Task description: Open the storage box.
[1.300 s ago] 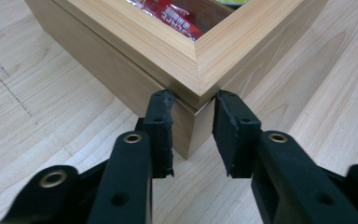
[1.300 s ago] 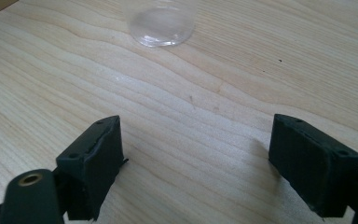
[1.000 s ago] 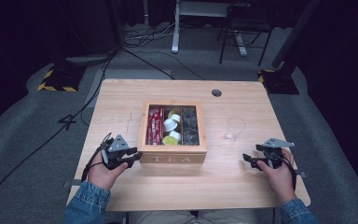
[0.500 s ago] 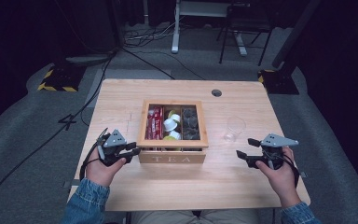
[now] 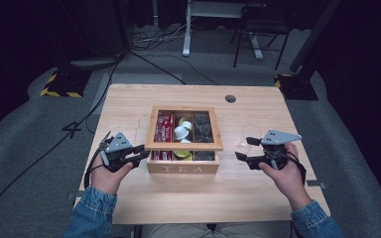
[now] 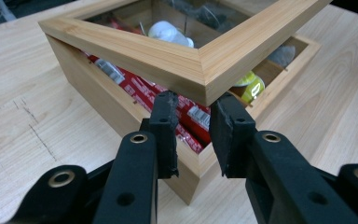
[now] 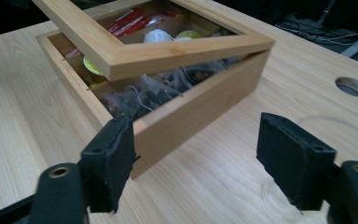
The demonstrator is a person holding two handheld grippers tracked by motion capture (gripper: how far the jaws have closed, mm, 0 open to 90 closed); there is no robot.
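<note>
Wooden tea box (image 5: 183, 166) with a glass-paned lid (image 5: 184, 146) sits at the middle of the light wooden surface (image 5: 129, 208), nearer the near edge than the far one, and that lid is tilted up, front edge lifted off the box! Left hand-held gripper (image 5: 141, 153) is at the box's left front corner; in the left gripper view its black pads (image 6: 165, 126) sit either side of the lid's raised corner (image 6: 205, 74), clenched as tight as they go, though whether they pinch the wood or prop it from below I can't tell. Red packets (image 6: 191, 116) show in the gap beneath, a white capsule (image 6: 170, 32) through the pane, a yellow-green capsule (image 6: 249, 86) further along.

Over to the right: right hand-held gripper (image 5: 242, 148) hovers off the box's right side, apart from it, jaws released with nothing between them, and they've just been drawing in a little. In the right gripper view its left pad (image 7: 114, 158) lines up with the box's near corner (image 7: 142, 140). A clear drinking glass (image 5: 251, 134) stands just beside that gripper, toward the right edge of the surface.
</note>
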